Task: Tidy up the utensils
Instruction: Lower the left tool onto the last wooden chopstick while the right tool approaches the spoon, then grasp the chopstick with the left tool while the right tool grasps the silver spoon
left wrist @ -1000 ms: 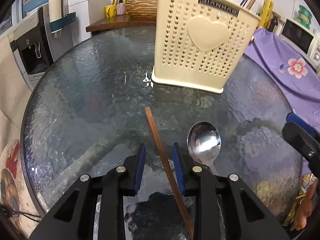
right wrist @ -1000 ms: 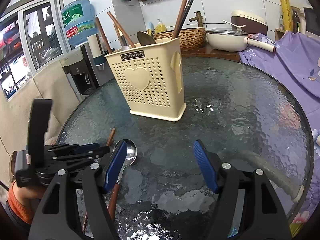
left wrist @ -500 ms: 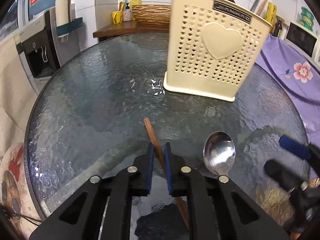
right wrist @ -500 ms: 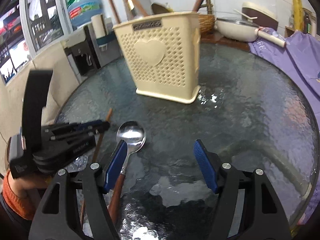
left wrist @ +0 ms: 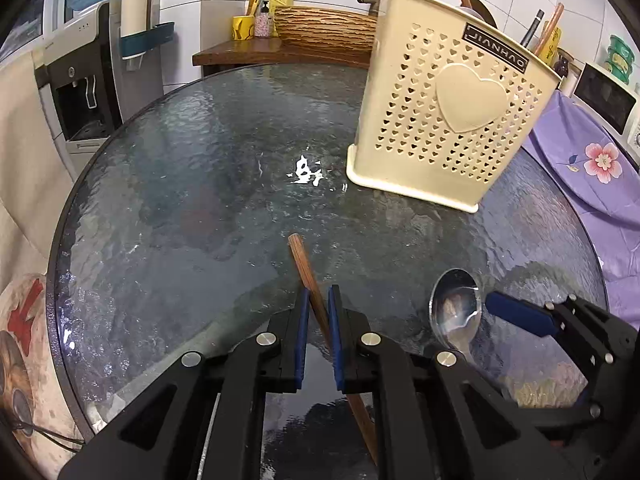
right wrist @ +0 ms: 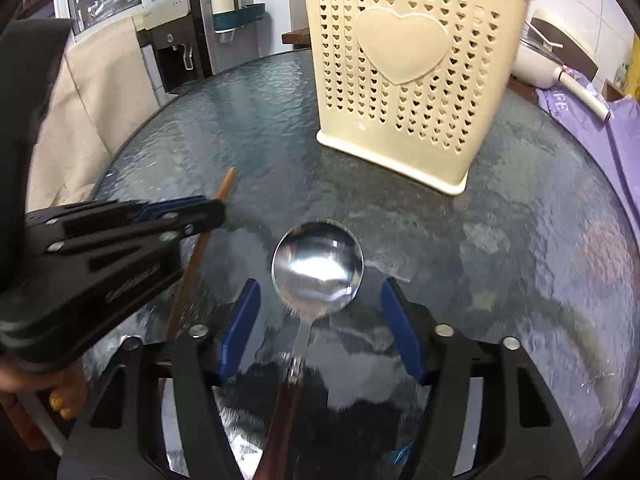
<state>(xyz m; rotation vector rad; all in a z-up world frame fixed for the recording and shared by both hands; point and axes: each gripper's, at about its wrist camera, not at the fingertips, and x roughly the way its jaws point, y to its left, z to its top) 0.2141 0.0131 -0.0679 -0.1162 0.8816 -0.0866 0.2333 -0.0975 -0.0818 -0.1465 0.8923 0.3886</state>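
On the round glass table (left wrist: 180, 208), my left gripper (left wrist: 318, 300) is shut on a brown wooden chopstick (left wrist: 302, 258), whose tip pokes out ahead of the blue pads. The same gripper (right wrist: 212, 210) and chopstick (right wrist: 226, 184) appear at the left of the right wrist view. A metal spoon (right wrist: 318, 268) with a brown handle lies flat. My right gripper (right wrist: 320, 284) straddles its neck with the jaws closing and the pads clear of it. The cream perforated utensil holder (right wrist: 404, 72) stands upright behind, with several utensils in it.
A water dispenser (left wrist: 84, 92) stands past the table's left edge. At the back, a wooden counter (left wrist: 280, 50) carries a woven basket and bottles. A purple flowered cloth (left wrist: 592, 168) lies to the right, with a white pot (right wrist: 548, 60) beyond it. A hand (right wrist: 60, 400) holds the left gripper.
My left jaws closed onto the chopstick. My right gripper moved left and down until its jaws came to either side of the spoon, and they have narrowed.
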